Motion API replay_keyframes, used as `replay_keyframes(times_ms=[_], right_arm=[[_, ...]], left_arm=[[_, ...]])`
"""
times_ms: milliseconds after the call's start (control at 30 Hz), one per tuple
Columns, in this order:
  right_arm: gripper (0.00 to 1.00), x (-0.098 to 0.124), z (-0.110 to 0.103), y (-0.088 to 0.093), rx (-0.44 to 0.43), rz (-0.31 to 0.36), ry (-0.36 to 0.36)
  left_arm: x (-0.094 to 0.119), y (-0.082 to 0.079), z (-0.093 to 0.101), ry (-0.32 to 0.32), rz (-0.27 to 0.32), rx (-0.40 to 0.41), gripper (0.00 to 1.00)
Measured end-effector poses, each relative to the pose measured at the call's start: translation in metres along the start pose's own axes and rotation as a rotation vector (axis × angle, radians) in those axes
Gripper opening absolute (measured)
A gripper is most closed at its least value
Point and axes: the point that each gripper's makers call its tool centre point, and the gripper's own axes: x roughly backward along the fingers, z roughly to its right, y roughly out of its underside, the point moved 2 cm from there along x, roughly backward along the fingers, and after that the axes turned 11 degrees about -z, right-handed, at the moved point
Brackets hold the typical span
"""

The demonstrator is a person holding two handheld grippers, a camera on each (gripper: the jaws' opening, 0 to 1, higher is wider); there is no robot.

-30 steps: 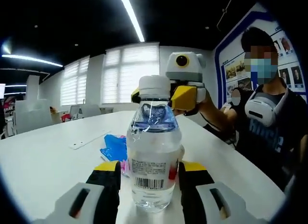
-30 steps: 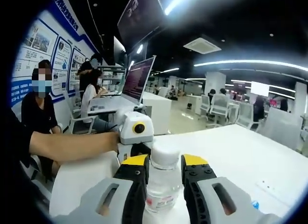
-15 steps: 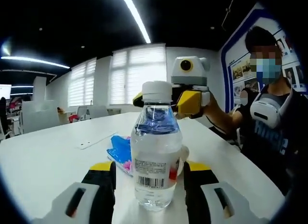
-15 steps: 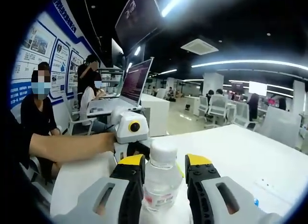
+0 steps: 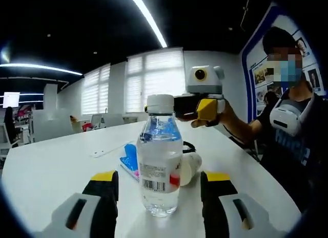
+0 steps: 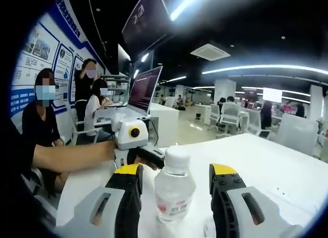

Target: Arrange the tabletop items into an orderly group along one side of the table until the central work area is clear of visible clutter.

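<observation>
The water bottle (image 5: 159, 166) stands upright on the white worktop (image 5: 46, 166), between the jaws of the left gripper (image 5: 159, 189), which are spread wide and clear of it on both sides. From the opposite side, the right gripper (image 6: 175, 184) also has its jaws wide apart around the bottle, not touching. Just beyond the bottle from the left gripper lie a blue packet (image 5: 129, 157) and a white cup (image 5: 189, 165).

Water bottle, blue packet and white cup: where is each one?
water bottle (image 5: 159, 169), left gripper view, on its label.
blue packet (image 5: 129, 157), left gripper view, on its blue face.
white cup (image 5: 190, 163), left gripper view, on its side.
</observation>
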Motion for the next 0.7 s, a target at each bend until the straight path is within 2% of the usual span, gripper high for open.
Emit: replay_keyframes(times_ms=[67,133,267,467,700], right_arm=[[0.52,0.004,-0.001,0.000,0.006,0.008,0.006],[0.53,0.007,-0.002,-0.001,0.002,0.020,0.003],[0.56,0.009,-0.005,-0.001,0.012,0.021,0.012],[0.58,0.016,-0.006,0.000,0.018,0.028,0.023],[0.65,0.023,-0.003,0.003,0.016,0.031,0.044]], left_arm=[[0.001,-0.002,0.004,-0.019,0.007,-0.011,0.77],[0.003,-0.001,0.007,-0.027,-0.006,-0.033,0.77],[0.006,-0.006,0.013,-0.034,0.022,-0.016,0.78],[0.005,-0.005,0.018,-0.056,0.020,-0.002,0.82],[0.004,-0.011,0.029,-0.103,0.006,-0.023,0.94]])
